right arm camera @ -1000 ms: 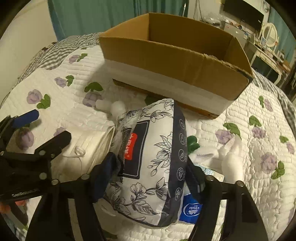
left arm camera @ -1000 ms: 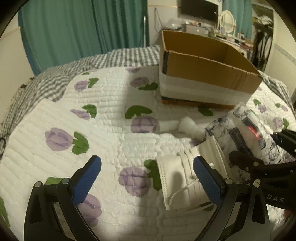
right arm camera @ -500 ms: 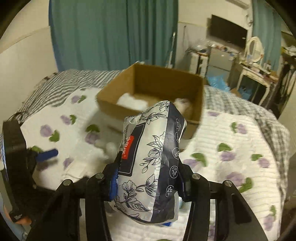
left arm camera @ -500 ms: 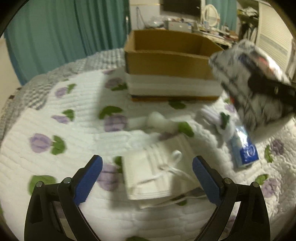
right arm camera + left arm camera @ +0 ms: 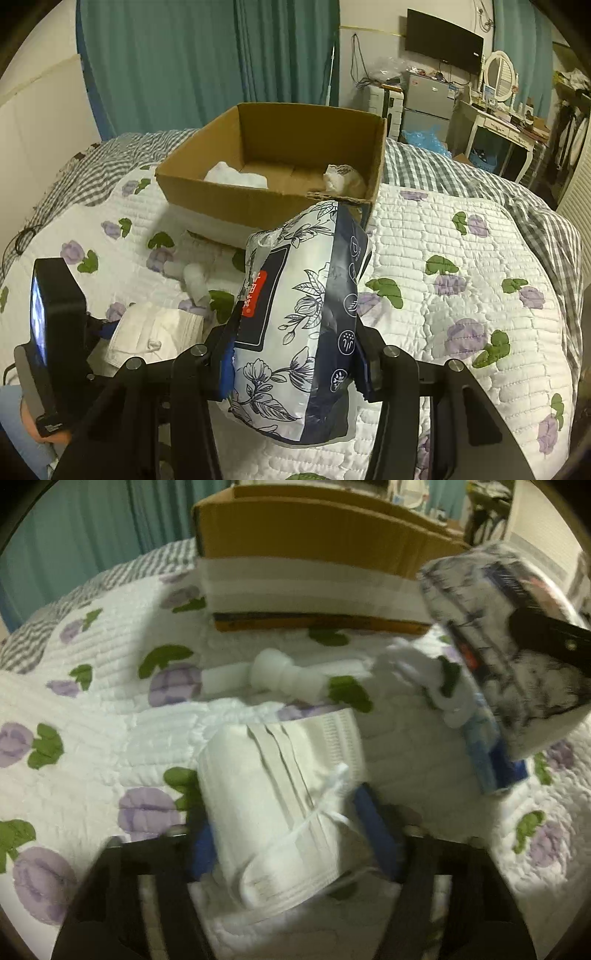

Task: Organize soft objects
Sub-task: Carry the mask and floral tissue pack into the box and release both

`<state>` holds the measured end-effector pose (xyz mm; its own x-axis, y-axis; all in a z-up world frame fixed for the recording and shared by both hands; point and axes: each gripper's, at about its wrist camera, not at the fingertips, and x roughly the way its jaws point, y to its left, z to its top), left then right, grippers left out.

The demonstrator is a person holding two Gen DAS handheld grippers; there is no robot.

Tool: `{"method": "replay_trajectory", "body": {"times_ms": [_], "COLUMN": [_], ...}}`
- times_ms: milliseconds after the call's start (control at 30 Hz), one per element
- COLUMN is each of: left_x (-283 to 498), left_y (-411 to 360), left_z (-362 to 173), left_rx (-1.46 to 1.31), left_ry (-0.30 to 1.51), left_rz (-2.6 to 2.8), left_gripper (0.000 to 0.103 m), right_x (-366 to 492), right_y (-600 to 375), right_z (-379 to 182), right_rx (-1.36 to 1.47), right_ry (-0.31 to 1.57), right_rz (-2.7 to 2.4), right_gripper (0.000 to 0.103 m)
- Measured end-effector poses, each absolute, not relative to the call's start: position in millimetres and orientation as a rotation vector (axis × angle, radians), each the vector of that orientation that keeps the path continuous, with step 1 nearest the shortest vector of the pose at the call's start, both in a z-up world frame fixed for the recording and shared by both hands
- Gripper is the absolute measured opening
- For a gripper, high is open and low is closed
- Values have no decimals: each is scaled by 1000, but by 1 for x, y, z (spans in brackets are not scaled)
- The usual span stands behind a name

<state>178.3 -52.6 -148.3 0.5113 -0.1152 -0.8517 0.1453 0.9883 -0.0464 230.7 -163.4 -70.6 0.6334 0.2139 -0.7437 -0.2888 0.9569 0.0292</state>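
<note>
White face masks (image 5: 284,805), a stack on the bed quilt (image 5: 92,709), sit between the left claw (image 5: 291,845), whose jaws have just been closing onto them. The right claw (image 5: 295,365) pinches the floral tissue pack (image 5: 303,325); it should clear the cardboard box (image 5: 280,155) rim before release.

Soft goods counted across a quilted bed

One brown cardboard box (image 5: 273,155) holding two white soft items, one floral-printed tissue pack (image 5: 303,317), one stack of white face masks (image 5: 280,805), one blue tissue packet (image 5: 491,760).
</note>
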Motion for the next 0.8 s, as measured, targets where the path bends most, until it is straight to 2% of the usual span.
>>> {"method": "replay_trajectory", "body": {"times_ms": [67,100,167,433,800], "left_x": [176,174,170,155,160], "left_y": [-56,-58,-60,-52,-55], "left_z": [-143,-141,-134,-90,9], "left_rx": [44,47,65,78,139], "left_ry": [1020,1019,1004,914,709], "left_rz": [-190,-201,-201,-198,-158], "left_gripper": [17,11,6,4,4], "right_x": [230,228,226,204,199], "right_y": [-162,-161,-160,-160,-160], "right_z": [-70,-68,-66,-39,34], "right_rx": [-102,-107,-113,-120,-140], "right_ry": [837,835,829,782,642], "right_rz": [286,284,283,281,285], "right_gripper": [49,49,49,49,49]}}
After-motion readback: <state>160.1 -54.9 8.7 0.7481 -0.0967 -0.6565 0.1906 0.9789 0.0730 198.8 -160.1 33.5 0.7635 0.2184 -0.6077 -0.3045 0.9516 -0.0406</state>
